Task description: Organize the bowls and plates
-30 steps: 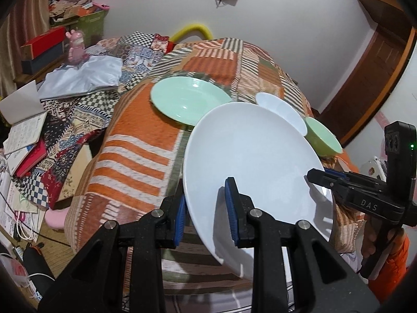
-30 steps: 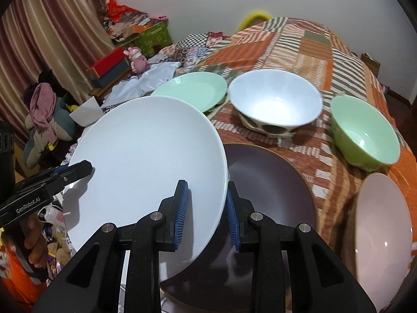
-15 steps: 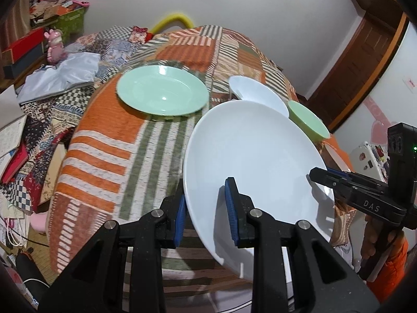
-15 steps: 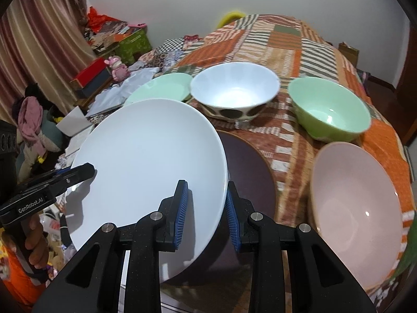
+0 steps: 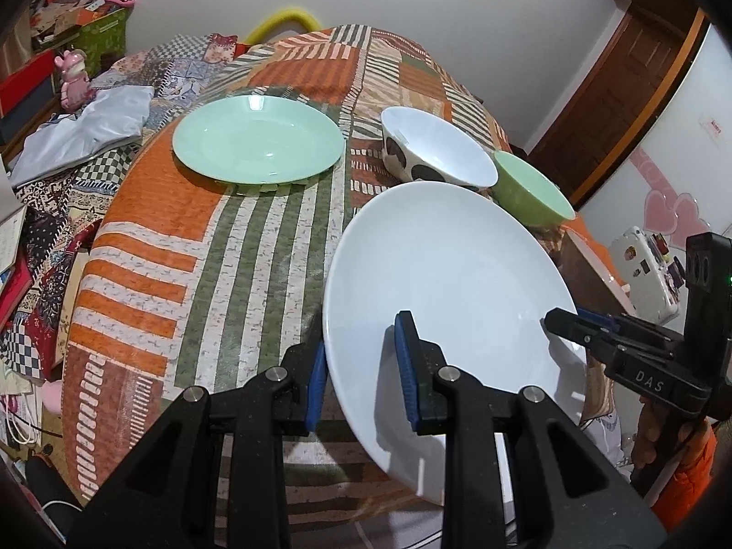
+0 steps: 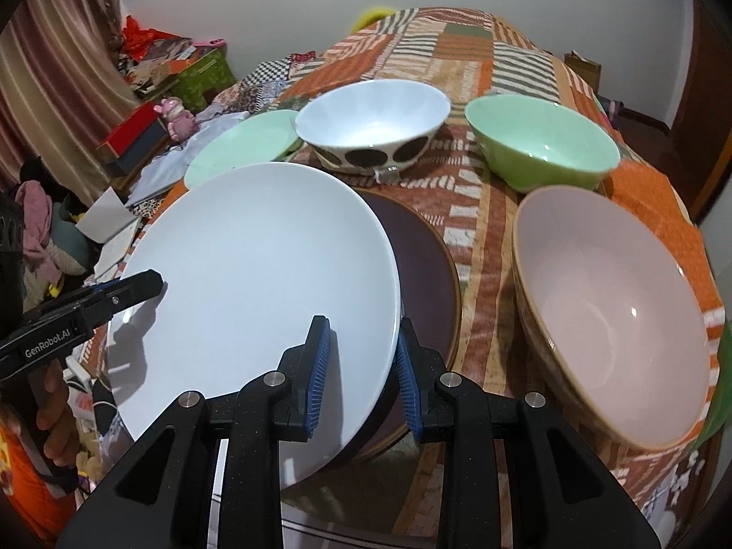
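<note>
A large white plate (image 5: 448,274) is held tilted above the near end of a table covered with an orange, green and white patterned cloth (image 5: 192,247). The left gripper (image 5: 361,361) clamps the plate's left rim, one blue pad on the upper face and one underneath. The right gripper (image 6: 363,357) clamps the opposite rim in the same way, so that both sets of fingers are closed on the plate. In the left wrist view the right gripper enters from the right edge, carried by a hand (image 5: 649,434) with an orange sleeve.

Under the white plate's right side lies a dark brown plate (image 6: 425,274), flat on the cloth and partly covered by it. Just to the right of the brown plate stands a large pale pink bowl (image 6: 608,302). Farther back stand a white bowl with black spots (image 6: 373,123) and, beside it, a green bowl (image 6: 542,146). A light green plate (image 5: 258,139) lies flat to the left of the spotted bowl, well apart from the white plate.
</note>
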`<control>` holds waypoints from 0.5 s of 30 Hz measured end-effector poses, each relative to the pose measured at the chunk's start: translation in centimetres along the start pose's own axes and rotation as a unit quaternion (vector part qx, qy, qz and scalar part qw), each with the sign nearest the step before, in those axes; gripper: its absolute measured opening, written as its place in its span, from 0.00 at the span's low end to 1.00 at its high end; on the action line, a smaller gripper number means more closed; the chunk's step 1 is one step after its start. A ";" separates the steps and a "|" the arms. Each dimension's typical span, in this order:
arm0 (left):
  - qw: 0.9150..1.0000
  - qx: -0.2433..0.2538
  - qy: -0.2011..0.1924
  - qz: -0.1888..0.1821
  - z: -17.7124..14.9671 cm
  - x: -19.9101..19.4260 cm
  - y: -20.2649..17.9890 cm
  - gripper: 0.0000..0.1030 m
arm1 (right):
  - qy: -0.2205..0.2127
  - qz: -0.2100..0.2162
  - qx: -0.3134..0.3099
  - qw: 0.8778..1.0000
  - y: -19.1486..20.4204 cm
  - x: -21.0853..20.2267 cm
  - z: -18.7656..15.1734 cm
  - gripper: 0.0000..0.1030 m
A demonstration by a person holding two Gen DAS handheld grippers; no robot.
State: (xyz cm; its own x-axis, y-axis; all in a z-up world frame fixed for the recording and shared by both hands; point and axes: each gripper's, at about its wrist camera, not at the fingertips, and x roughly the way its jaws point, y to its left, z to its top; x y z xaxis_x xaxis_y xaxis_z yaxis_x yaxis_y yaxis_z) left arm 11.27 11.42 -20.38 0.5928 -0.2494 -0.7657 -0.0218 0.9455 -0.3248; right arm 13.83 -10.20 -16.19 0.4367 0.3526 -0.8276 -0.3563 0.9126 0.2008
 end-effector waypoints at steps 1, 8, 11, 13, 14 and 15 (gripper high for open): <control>1.000 0.000 0.001 0.000 0.0 0.1 0.0 0.25 | 0.001 -0.001 0.002 1.000 0.0 0.1 -0.1 0.25; 1.000 0.001 0.008 -0.001 0.4 1.2 -0.1 0.25 | 0.004 -0.003 0.024 1.000 -0.6 0.6 -0.3 0.25; 1.000 0.005 0.012 0.000 0.7 1.8 -0.2 0.25 | 0.001 -0.007 0.031 1.000 -0.8 0.5 -0.3 0.25; 1.000 0.006 0.016 0.002 0.8 2.2 -0.2 0.25 | -0.003 -0.010 0.032 0.999 -0.8 0.5 -0.3 0.25; 1.000 0.007 0.018 0.004 0.8 2.4 -0.2 0.25 | -0.004 -0.011 0.033 0.999 -0.8 0.4 -0.2 0.25; 1.000 0.006 0.020 0.004 0.9 2.7 -0.2 0.25 | -0.006 -0.012 0.035 0.999 -0.9 0.4 -0.2 0.25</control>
State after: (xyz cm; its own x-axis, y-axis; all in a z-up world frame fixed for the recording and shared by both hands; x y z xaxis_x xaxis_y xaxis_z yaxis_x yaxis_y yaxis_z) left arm 13.57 10.71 -21.86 0.5601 -0.2490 -0.7901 -0.0170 0.9501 -0.3115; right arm 14.13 -10.95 -16.81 0.4535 0.3332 -0.8266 -0.2877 0.9326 0.2180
